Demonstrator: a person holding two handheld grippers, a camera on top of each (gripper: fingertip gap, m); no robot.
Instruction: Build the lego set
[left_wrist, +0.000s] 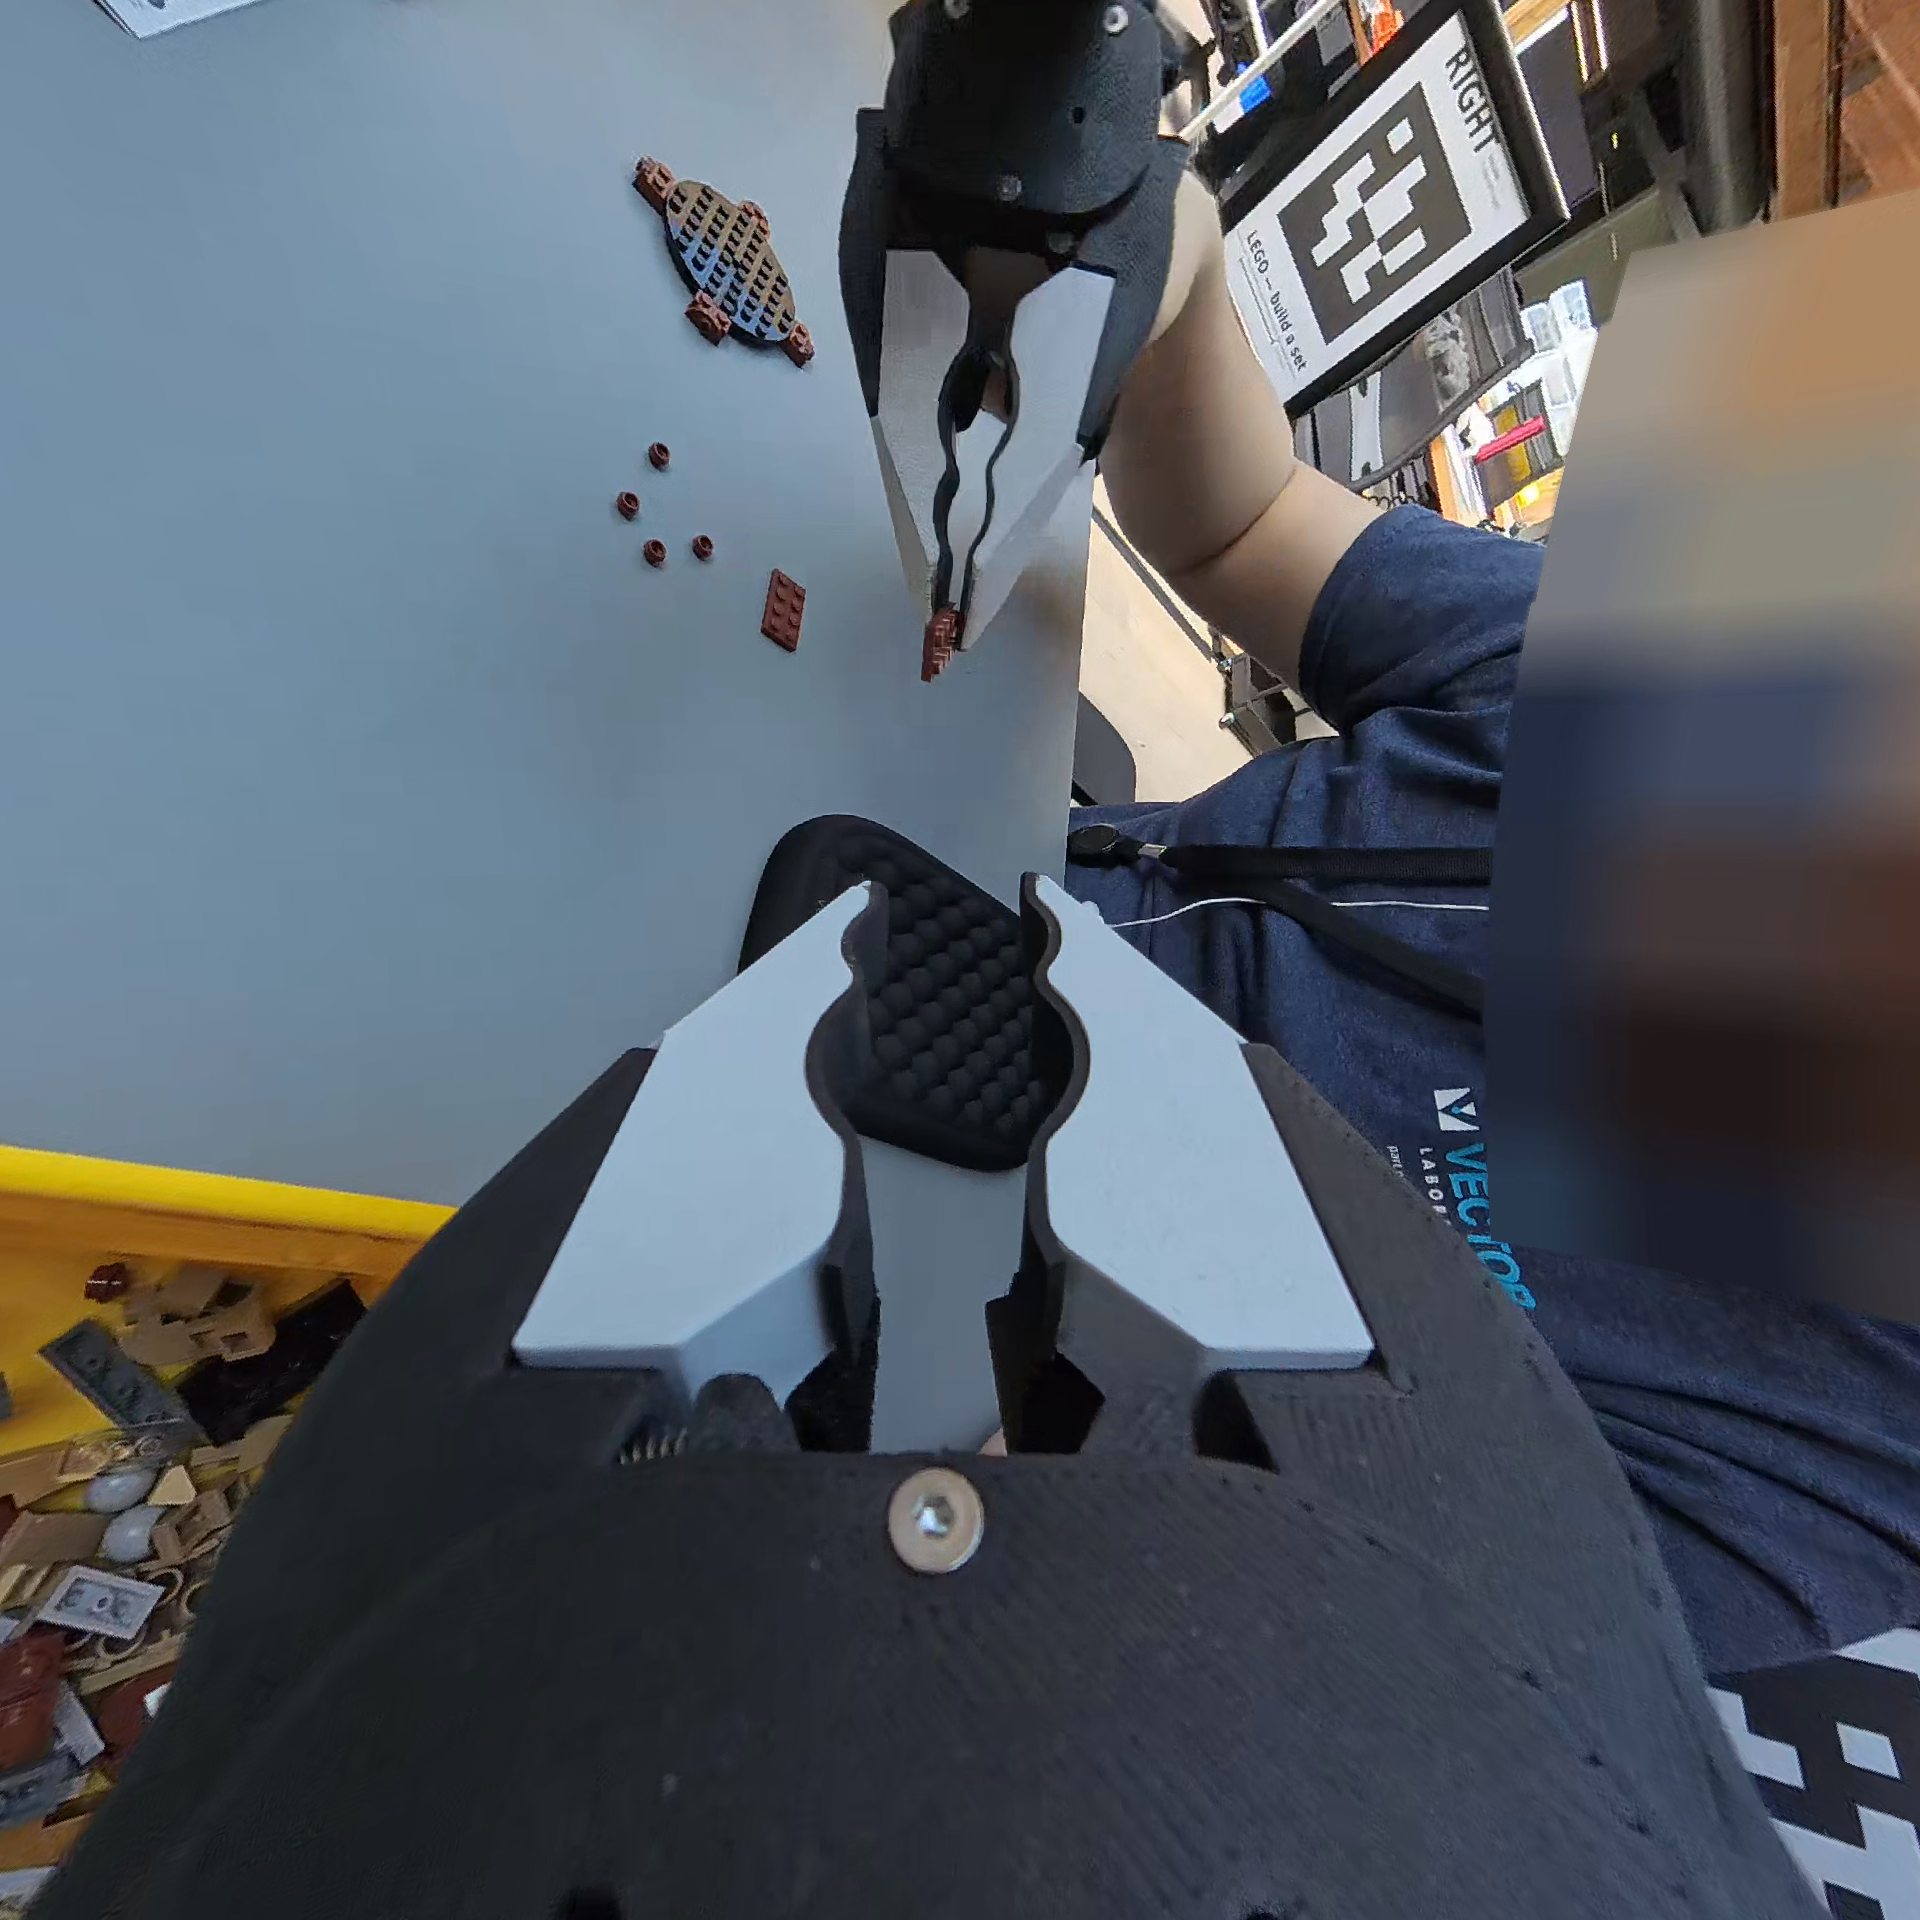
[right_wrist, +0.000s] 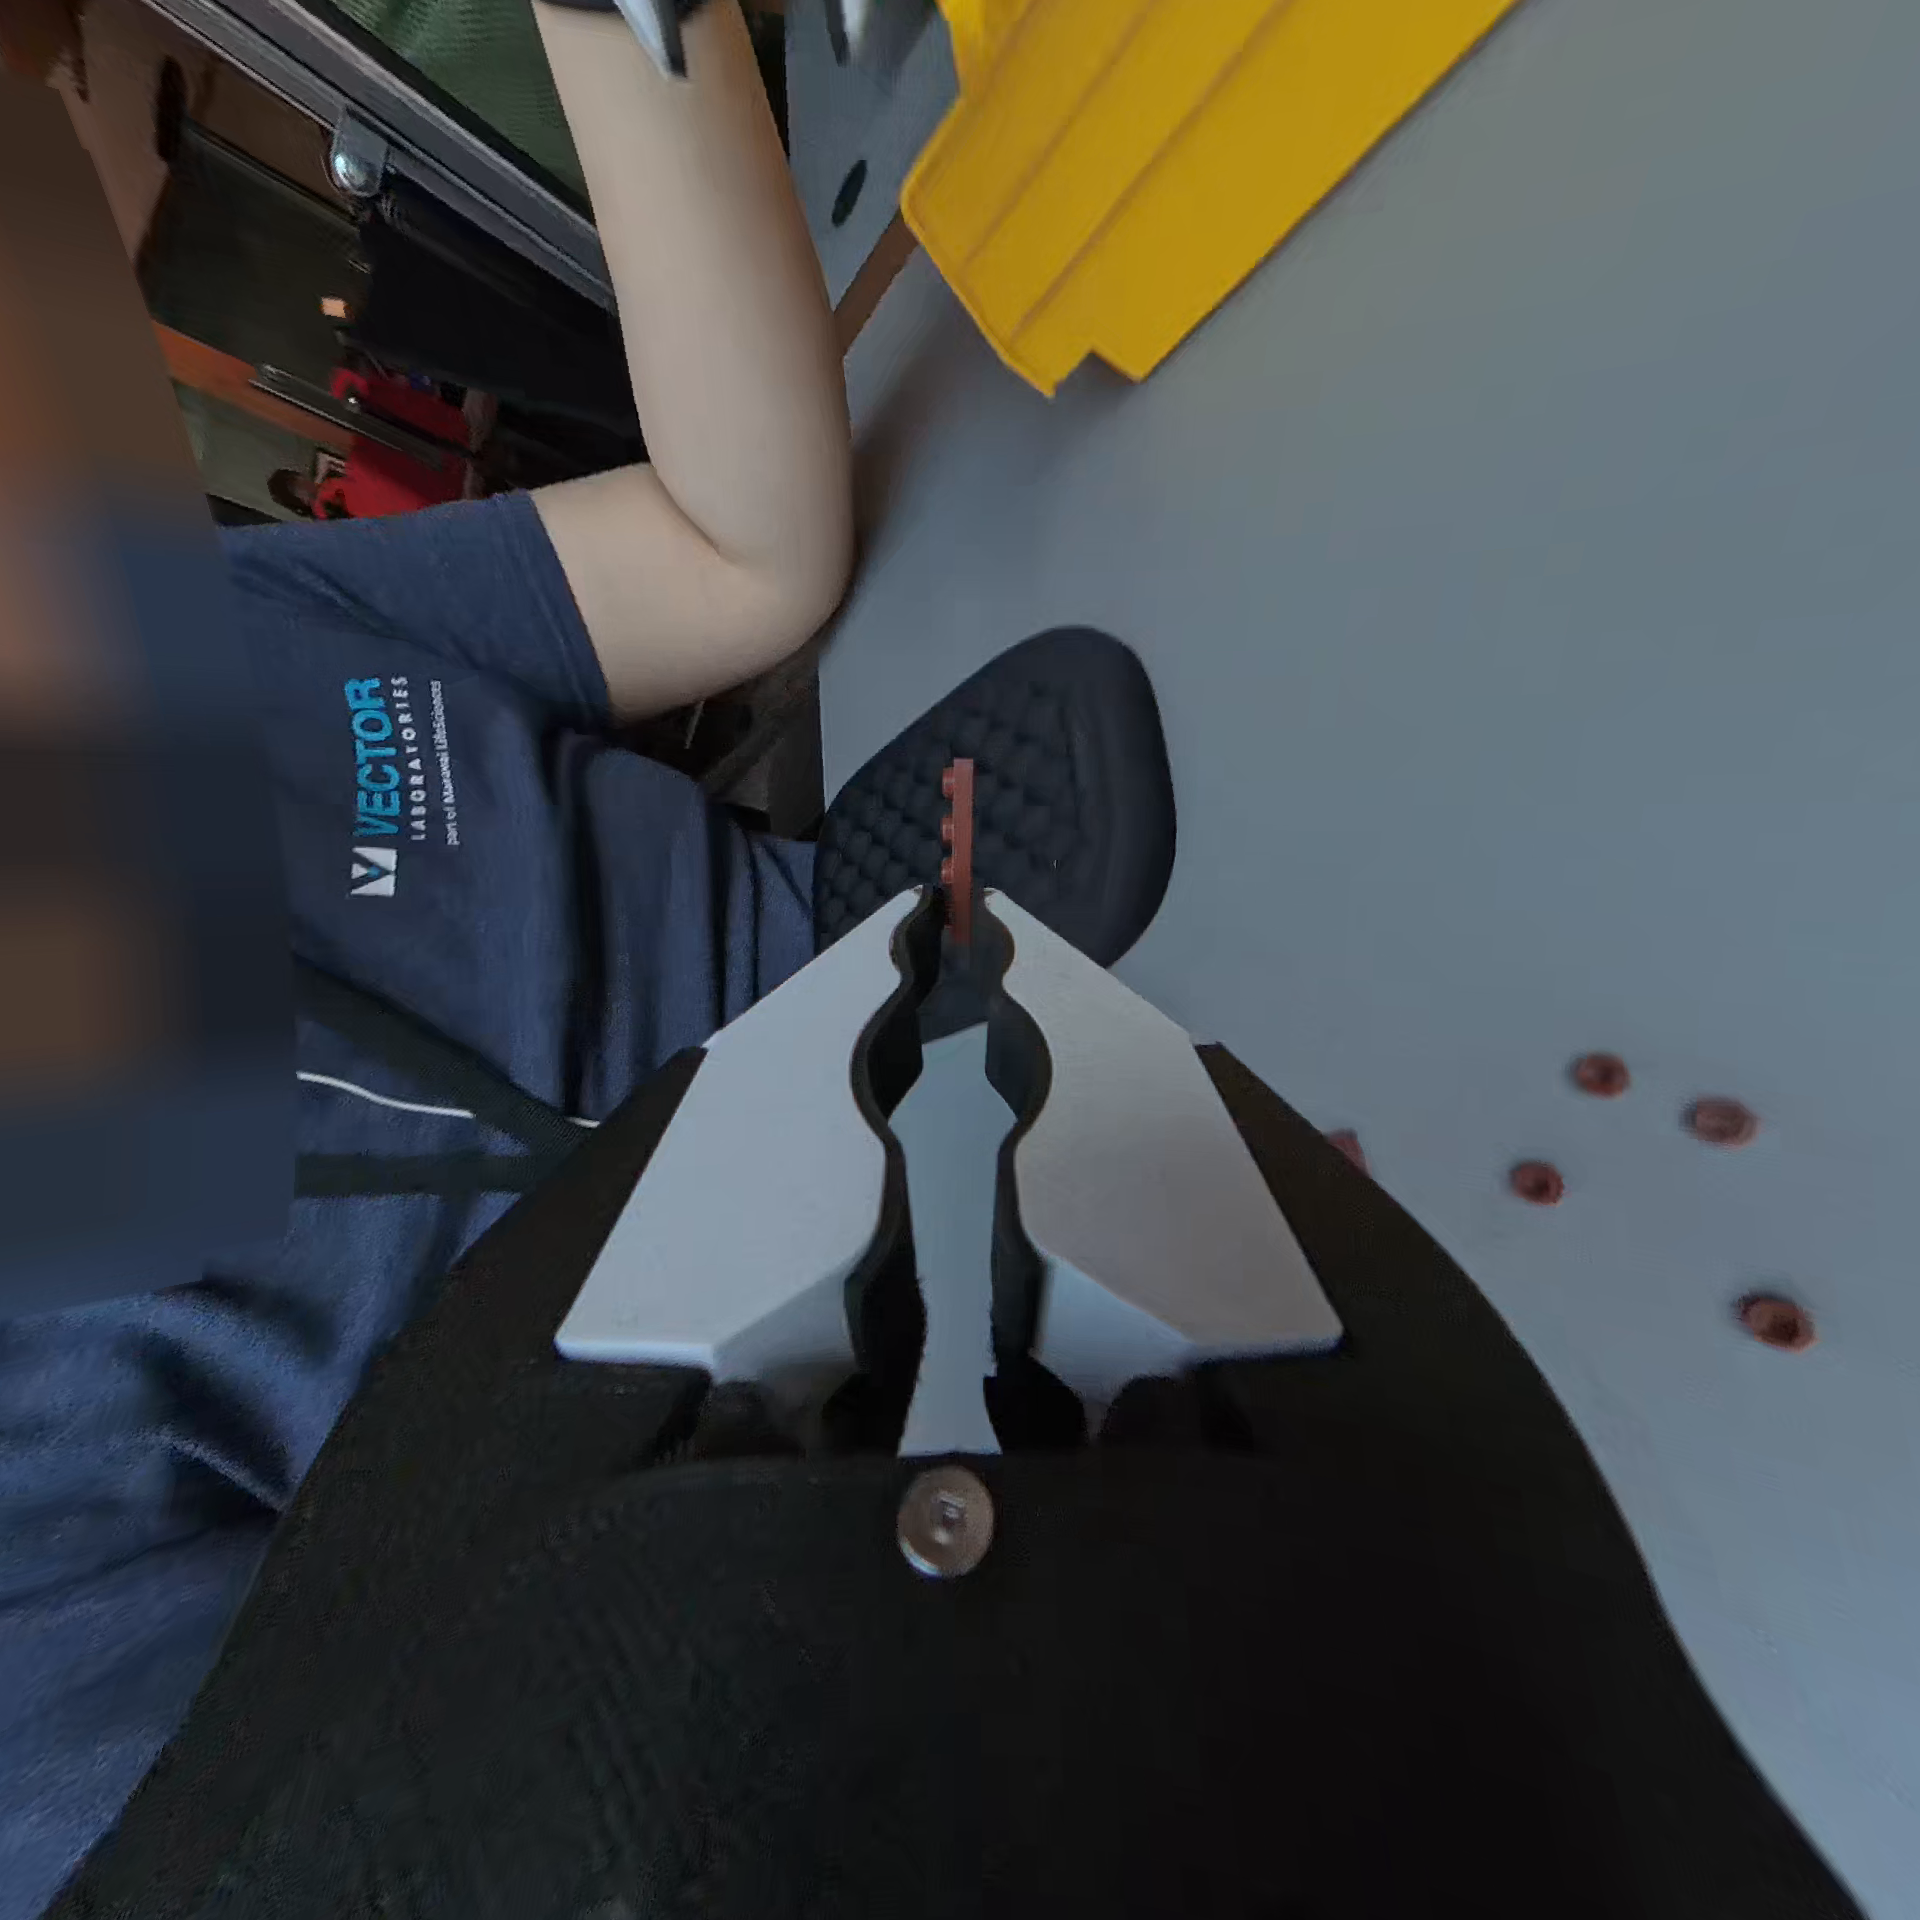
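My right gripper (right_wrist: 954, 899) is shut on a thin reddish-brown plate (right_wrist: 958, 831), held edge-on with its studs to the left and sticking out past the fingertips. The left wrist view shows that gripper (left_wrist: 951, 623) pinching the same plate (left_wrist: 938, 644) above the grey table (left_wrist: 364, 779). My left gripper (left_wrist: 949, 888) is open and empty. It hovers over a black studded rounded plate (left_wrist: 956, 1018) that lies on the table near its edge. The black plate also shows in the right wrist view (right_wrist: 1060, 769), beyond the held brown plate.
A black oval assembly with brown corner pieces (left_wrist: 727, 260), several small brown round pieces (left_wrist: 655, 504) and a brown plate (left_wrist: 783, 610) lie on the table. A yellow bin (left_wrist: 156, 1226) holds loose parts. The person's arm (left_wrist: 1226, 447) and torso are beside the table edge. Across from one pair of fingers to the other is roughly 15 cm.
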